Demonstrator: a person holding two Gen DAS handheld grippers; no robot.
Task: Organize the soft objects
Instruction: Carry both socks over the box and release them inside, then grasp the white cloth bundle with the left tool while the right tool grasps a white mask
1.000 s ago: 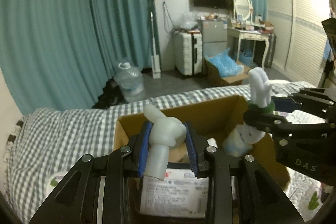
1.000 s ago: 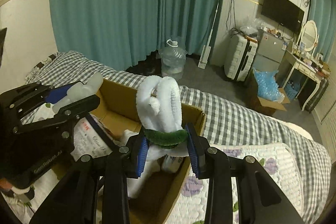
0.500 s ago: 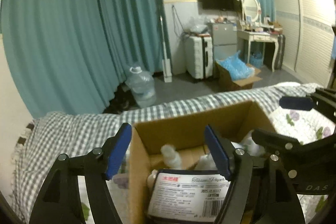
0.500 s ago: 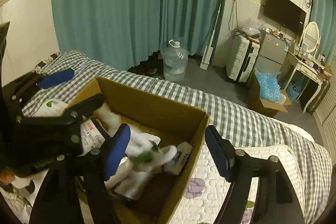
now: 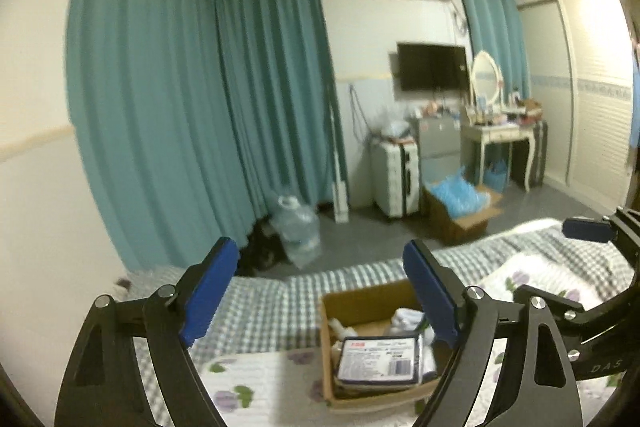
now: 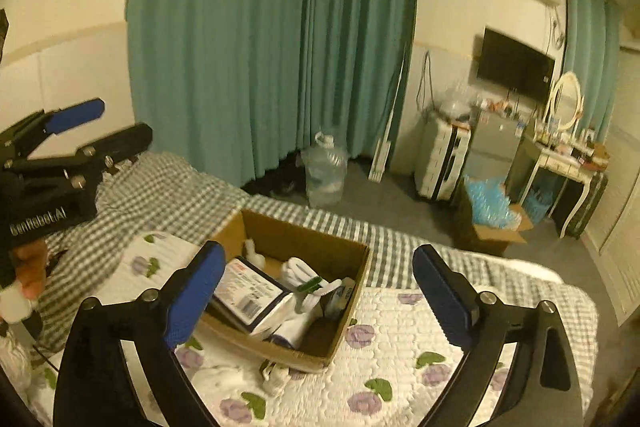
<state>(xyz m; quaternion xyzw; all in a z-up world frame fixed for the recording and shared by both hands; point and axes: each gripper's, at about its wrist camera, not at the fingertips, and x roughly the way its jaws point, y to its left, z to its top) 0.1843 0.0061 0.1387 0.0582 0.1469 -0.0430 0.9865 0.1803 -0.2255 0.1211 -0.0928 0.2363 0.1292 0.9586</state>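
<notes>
A: What is seen in the brown cardboard box (image 6: 320, 343) on the bed with the checked sheet and the white flowered quilt (image 6: 400, 351)?

B: White soft toys (image 6: 298, 273) with a bit of green on them are seen lying inside it. A flat dark pack with a white label (image 6: 250, 293) is tucked in next to them.

A: Is anything held by the left gripper (image 5: 320, 297)?

B: No. Its blue jaws are being opened and are already far apart. Nothing is caught between them. The box is only seen past them, lower down.

A: And the right gripper (image 6: 318, 291)?

B: It is the same. Its jaws are being opened wide too, and nothing is pinched by them. The box is seen below, between the two blue pads.

A: So how much of the tidying is done?

B: It looks like the white soft toys have been put away, since they are resting in the box and are not gripped. One crumpled white soft thing (image 6: 276, 375) is seen on the quilt, just beside the front of the box. That one may be left to pick up. What it is cannot be told. More things may be left out of view.
</notes>
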